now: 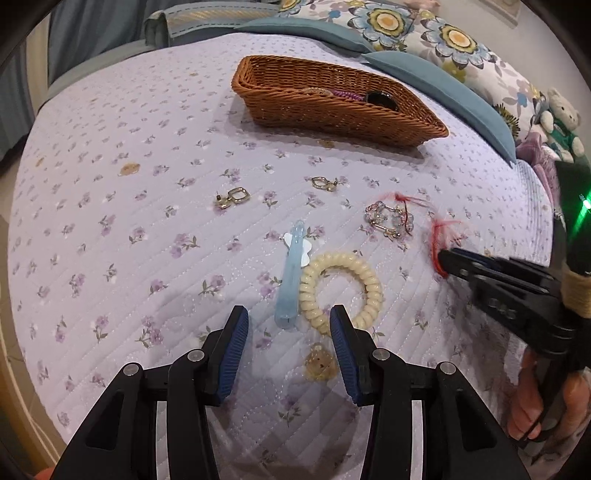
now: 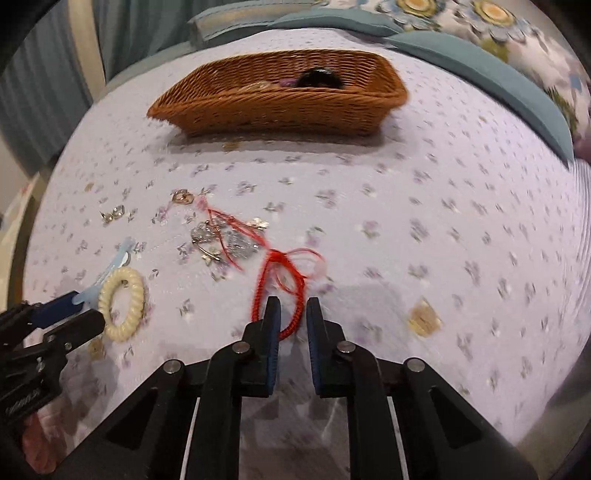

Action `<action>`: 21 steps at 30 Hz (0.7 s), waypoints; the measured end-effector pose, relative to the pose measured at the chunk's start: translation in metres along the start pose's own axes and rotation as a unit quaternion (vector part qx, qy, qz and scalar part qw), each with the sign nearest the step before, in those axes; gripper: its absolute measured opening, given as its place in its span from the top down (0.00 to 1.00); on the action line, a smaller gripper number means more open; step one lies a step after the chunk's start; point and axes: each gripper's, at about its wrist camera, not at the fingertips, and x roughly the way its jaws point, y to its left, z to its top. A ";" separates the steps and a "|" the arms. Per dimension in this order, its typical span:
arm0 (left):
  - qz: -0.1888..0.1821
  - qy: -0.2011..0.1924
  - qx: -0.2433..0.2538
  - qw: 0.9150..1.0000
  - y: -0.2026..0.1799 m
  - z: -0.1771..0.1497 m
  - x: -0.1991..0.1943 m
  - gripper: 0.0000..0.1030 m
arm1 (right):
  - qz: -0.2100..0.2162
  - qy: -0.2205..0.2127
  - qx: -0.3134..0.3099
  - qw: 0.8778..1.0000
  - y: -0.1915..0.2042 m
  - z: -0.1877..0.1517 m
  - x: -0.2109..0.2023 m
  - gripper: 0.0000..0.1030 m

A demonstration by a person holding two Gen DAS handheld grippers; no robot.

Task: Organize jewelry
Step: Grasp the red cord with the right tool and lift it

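Jewelry lies on a lilac floral quilt. My left gripper is open, its tips just short of a blue hair clip and a cream spiral hair tie. My right gripper is open, its jaws narrowly apart around the near end of a red cord bracelet lying on the quilt. Two gold earrings and a crystal bead bracelet lie farther out. A wicker basket at the back holds a few pieces.
Teal and floral pillows line the back edge of the bed. A small teddy bear sits at the far right. A yellowish patch shows on the quilt between my left fingers.
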 end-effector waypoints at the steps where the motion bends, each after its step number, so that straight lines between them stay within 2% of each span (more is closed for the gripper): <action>1: -0.001 0.000 0.000 1.000 0.001 -0.001 -0.001 0.54 | 0.011 0.000 0.006 1.000 -0.004 0.000 -0.002 0.86; 6: -0.006 -0.001 -0.003 1.000 0.001 -0.004 -0.003 0.55 | 0.064 0.004 0.032 0.997 -0.019 0.007 -0.006 0.86; 9: -0.008 -0.002 -0.007 1.000 0.002 -0.006 -0.005 0.54 | 0.060 -0.005 0.022 0.998 -0.020 0.014 -0.010 0.84; 14: -0.014 0.001 -0.010 1.000 0.001 -0.009 -0.007 0.55 | 0.036 0.012 0.004 0.999 -0.014 0.016 0.009 0.84; 16: -0.015 0.004 -0.009 1.000 -0.002 -0.010 -0.007 0.60 | 0.022 0.010 -0.007 1.000 -0.010 0.013 0.013 0.84; 21: -0.038 0.010 -0.016 0.999 -0.008 -0.012 -0.004 0.61 | 0.018 0.004 -0.011 1.000 -0.009 0.012 0.013 0.84</action>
